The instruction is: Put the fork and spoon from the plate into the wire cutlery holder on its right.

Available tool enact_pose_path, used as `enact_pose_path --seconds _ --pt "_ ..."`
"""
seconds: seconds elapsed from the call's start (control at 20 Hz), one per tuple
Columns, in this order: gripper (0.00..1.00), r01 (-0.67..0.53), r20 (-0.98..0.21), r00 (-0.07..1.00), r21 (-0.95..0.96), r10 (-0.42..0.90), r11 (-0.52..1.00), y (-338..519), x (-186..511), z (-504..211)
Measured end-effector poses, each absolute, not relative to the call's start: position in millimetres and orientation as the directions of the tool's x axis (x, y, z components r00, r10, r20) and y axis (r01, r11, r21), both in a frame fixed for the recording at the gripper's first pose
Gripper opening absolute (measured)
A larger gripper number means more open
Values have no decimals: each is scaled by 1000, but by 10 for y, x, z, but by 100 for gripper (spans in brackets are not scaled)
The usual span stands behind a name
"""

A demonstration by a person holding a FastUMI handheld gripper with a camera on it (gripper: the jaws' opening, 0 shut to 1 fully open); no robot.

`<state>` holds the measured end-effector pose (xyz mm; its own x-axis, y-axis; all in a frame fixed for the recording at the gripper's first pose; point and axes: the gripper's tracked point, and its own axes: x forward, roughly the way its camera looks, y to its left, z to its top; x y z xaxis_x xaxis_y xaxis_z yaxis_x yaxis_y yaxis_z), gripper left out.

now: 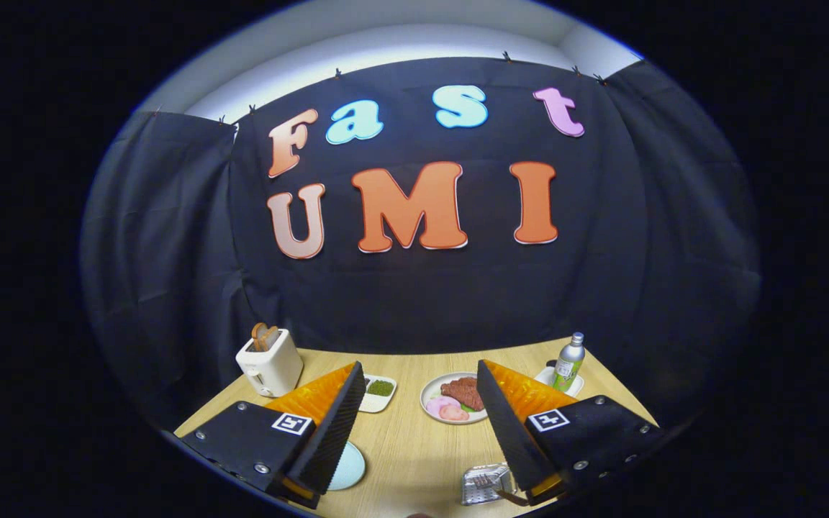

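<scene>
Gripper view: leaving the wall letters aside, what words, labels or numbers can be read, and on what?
Bottle: green label, too small to read.
Gripper, open over the table: square black-and-white marker on each finger, pattern only, no words.
Toaster: no text seen.

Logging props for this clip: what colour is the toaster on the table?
White or cream, with brown toast in its slots. The toaster shows in the gripper view, beyond the open gripper's fingers.

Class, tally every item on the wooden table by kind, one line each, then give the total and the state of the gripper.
Toaster: 1
Plates and dishes (food plate, green-filled dish, pale blue plate, dish under bottle): 4
Bottle: 1
Wire cutlery holder: 1
Total: 7
The gripper is open, holding nothing.
</scene>
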<state>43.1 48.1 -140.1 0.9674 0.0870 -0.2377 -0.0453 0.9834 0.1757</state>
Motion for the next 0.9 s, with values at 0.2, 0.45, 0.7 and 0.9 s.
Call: enact_pose_path --seconds 0.2,0.45,0.7,0.9 --pt "94 -52 -116 990 188 75 981 970 401 -1066" --pt "94 -37 -9 999 186 40 982 1452 361 -882" --pt "95 -144 -198 966 126 168 981 1951 354 -1450" --pt "95 -257 -474 834 116 281 959 2331 210 -2296"
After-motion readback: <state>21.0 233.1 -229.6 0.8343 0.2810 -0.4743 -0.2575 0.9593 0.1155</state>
